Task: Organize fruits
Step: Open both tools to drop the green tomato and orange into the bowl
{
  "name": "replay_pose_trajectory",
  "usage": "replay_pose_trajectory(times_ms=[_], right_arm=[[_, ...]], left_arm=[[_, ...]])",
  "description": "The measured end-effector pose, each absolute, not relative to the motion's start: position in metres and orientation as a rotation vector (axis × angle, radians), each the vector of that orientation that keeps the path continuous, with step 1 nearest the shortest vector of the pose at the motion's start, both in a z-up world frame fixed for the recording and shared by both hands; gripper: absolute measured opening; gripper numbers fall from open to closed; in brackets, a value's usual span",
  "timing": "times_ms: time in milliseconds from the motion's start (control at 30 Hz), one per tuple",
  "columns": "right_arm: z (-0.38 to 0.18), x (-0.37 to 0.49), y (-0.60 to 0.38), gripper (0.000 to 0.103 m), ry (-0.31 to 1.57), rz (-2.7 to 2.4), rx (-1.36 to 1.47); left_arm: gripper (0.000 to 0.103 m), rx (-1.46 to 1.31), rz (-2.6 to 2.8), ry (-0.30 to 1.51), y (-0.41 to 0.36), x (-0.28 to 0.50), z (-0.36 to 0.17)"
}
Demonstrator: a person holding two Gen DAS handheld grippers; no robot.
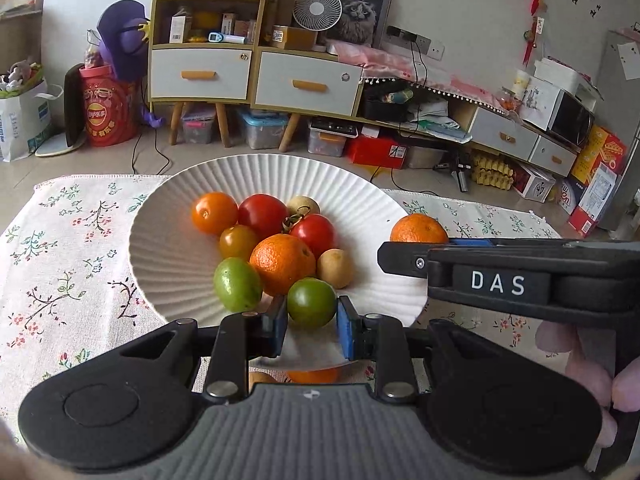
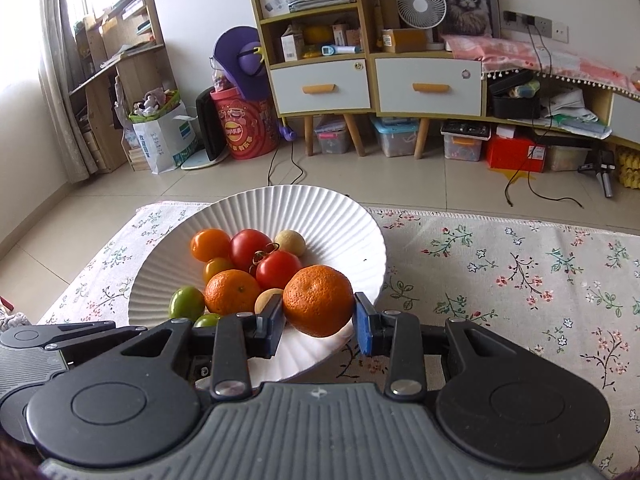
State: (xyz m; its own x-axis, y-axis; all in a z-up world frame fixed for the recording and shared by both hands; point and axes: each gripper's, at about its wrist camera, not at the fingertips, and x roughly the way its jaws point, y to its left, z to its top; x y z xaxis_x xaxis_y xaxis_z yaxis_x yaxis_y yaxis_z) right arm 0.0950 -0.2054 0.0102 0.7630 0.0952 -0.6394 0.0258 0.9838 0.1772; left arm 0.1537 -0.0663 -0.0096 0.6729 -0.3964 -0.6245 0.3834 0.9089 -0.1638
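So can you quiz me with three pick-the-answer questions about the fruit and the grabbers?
1. Where is the round green tomato?
A. Between the jaws of the left gripper
B. On the flowery cloth
C. On the shelf

2. How many red tomatoes lie in the white plate?
A. One
B. Two
C. Four

3. What is the right gripper doing?
A. Open with nothing in it
B. Shut on a green tomato
C. Shut on a mandarin

Answers:
1. A, the left wrist view shows the blue pads on both sides of it.
2. B, two red ones sit side by side near the middle of the pile.
3. C, the right wrist view shows the pads pressed against the orange peel on both sides.
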Motion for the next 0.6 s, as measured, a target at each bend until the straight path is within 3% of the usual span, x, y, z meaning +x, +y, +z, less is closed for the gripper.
replay_pose_trajectory(times_ms=[467,500,600], right_arm=[[0.0109,0.0951,-0.2022,0.034,0.690,0.042,0.168],[0.0116,0.0944,-0.2022,0.042,0.688,0.041,0.171],[0.0143,0.0926,-0.2024,0.049,0.681,0.031,0.178]], left_arm=[[0.028,-0.038,-0.436,0.702,-0.0686,0.1583,-0.0102],[0.031,-0.039,-0.437,0.705,-0.0685,0.1581,-0.0099],[0.038,-0.043,-0.434,0.711,-0.0675,0.1582,-0.0081]])
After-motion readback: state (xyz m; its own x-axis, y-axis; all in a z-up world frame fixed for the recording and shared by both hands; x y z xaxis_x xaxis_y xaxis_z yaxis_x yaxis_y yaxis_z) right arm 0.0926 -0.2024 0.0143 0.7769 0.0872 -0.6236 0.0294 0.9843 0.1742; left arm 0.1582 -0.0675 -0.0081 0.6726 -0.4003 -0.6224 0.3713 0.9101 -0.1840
